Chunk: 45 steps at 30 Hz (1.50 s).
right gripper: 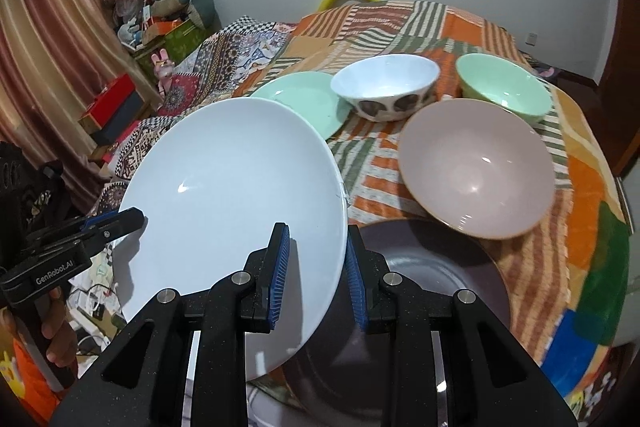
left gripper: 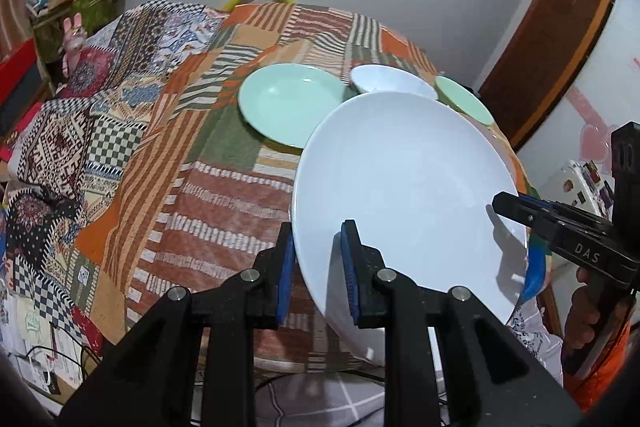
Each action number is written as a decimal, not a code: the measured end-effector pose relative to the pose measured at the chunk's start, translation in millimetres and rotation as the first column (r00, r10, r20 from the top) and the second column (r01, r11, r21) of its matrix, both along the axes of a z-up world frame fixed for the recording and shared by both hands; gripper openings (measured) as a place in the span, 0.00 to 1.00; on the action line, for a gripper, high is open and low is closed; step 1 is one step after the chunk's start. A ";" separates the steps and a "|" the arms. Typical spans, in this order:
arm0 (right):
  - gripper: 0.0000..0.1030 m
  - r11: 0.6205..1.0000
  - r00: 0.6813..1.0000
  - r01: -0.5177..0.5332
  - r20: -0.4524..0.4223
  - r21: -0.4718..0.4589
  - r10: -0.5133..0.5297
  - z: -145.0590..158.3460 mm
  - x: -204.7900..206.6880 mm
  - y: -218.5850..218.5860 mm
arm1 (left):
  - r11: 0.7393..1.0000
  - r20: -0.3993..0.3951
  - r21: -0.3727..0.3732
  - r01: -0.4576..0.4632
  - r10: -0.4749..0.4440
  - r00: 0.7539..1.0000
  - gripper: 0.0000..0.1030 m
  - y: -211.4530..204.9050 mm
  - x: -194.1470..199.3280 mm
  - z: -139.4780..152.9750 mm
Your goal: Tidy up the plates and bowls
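A large white plate (left gripper: 404, 179) (right gripper: 232, 187) hangs tilted above the table's near edge, held from both sides. My left gripper (left gripper: 317, 231) is shut on its near left rim, the blue pads on either face. My right gripper (right gripper: 316, 231) is shut on the opposite rim. Each gripper shows in the other's view, the right gripper (left gripper: 500, 201) and the left gripper (right gripper: 136, 217). Under the white plate's right side lies a dark plate (right gripper: 432, 275). Behind it stand a pink bowl (right gripper: 476, 163), a mint bowl (right gripper: 504, 87), a patterned white bowl (right gripper: 384, 87) and a mint plate (left gripper: 284, 103).
The round table (left gripper: 200, 187) wears a patchwork cloth that drapes over its edges. Cluttered shelves and boxes (right gripper: 160, 27) stand at the back left beside a curtain. Cables (right gripper: 96, 303) lie on the floor below the white plate. A hand (left gripper: 588, 323) grips the right tool's handle.
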State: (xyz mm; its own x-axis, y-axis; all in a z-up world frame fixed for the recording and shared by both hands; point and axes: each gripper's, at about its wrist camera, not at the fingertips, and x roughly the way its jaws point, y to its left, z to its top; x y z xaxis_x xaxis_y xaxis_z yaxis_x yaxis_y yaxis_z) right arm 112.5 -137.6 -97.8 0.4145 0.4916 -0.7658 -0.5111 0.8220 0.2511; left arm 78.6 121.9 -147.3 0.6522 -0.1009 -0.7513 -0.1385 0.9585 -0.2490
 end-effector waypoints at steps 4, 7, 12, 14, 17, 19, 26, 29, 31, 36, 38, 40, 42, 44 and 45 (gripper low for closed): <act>0.24 1.000 1.000 0.023 0.004 0.005 -0.023 1.4 -4.9 -13.6 | 1.000 0.009 0.010 0.024 -0.024 1.000 0.21 -15.4 -2.4 4.8; 0.24 0.999 0.999 0.037 0.006 0.008 -0.037 2.0 -9.2 -23.2 | 0.999 0.003 0.005 0.039 -0.039 0.999 0.21 -25.3 -4.0 4.5; 0.24 0.998 0.998 0.061 0.003 0.010 -0.061 1.0 -16.2 -38.1 | 0.997 -0.017 0.011 0.073 -0.072 0.997 0.21 -42.0 -4.8 2.3; 0.24 0.997 0.997 0.073 -0.001 0.010 -0.073 -0.4 -19.4 -44.6 | 0.996 -0.029 0.011 0.089 -0.089 0.996 0.21 -49.8 -4.4 0.9; 0.24 0.996 0.996 0.089 -0.005 0.008 -0.089 -2.4 -23.4 -55.2 | 0.994 -0.044 0.012 0.110 -0.110 0.993 0.21 -59.6 -4.7 -1.6; 0.24 0.995 0.995 0.099 -0.011 0.006 -0.099 -5.3 -25.7 -62.0 | 0.992 -0.056 0.015 0.124 -0.123 0.991 0.21 -66.5 -4.1 -4.8; 0.24 0.992 0.991 0.129 -0.035 -0.004 -0.129 -16.9 -33.8 -80.2 | 0.987 -0.112 0.016 0.162 -0.159 0.981 0.21 -84.2 -1.9 -18.4; 0.25 0.990 0.989 0.143 -0.047 -0.004 -0.144 -21.5 -36.5 -86.8 | 0.983 -0.139 0.022 0.183 -0.178 0.974 0.21 -92.0 0.3 -24.5; 0.25 0.988 0.987 0.153 -0.058 -0.005 -0.153 -25.1 -38.1 -90.6 | 0.981 -0.158 0.021 0.195 -0.189 0.969 0.21 -96.9 2.4 -28.5; 0.25 0.986 0.982 0.165 -0.087 -0.013 -0.165 -35.3 -40.5 -98.5 | 0.977 -0.193 0.026 0.212 -0.204 0.960 0.21 -105.5 8.7 -38.3; 0.25 0.985 0.980 0.170 -0.099 -0.018 -0.170 -39.5 -40.1 -100.6 | 0.975 -0.206 0.029 0.220 -0.210 0.956 0.21 -109.2 11.3 -42.4; 0.25 0.984 0.978 0.174 -0.111 -0.022 -0.175 -44.1 -40.1 -103.9 | 0.973 -0.219 0.029 0.228 -0.216 0.952 0.21 -112.1 13.5 -46.4; 0.25 0.983 0.976 0.179 -0.123 -0.023 -0.181 -47.7 -39.6 -106.7 | 0.971 -0.234 0.030 0.236 -0.223 0.946 0.21 -113.5 17.2 -51.3; 0.25 0.982 0.973 0.187 -0.136 -0.022 -0.188 -50.8 -39.3 -109.5 | 0.969 -0.248 0.028 0.244 -0.230 0.941 0.21 -116.5 20.7 -55.9; 0.25 0.981 0.971 0.190 -0.141 -0.022 -0.192 -52.4 -38.7 -110.9 | 0.969 -0.251 0.027 0.246 -0.232 0.940 0.21 -118.2 21.8 -56.9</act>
State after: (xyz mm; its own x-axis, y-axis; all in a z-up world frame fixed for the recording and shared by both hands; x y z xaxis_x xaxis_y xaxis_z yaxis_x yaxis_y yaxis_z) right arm 73.8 -248.5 -150.2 0.3868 0.4074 -0.8273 -0.3040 0.9033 0.3026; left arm 100.5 3.8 -204.2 0.4100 -0.1833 -0.8935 0.0466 0.9825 -0.1802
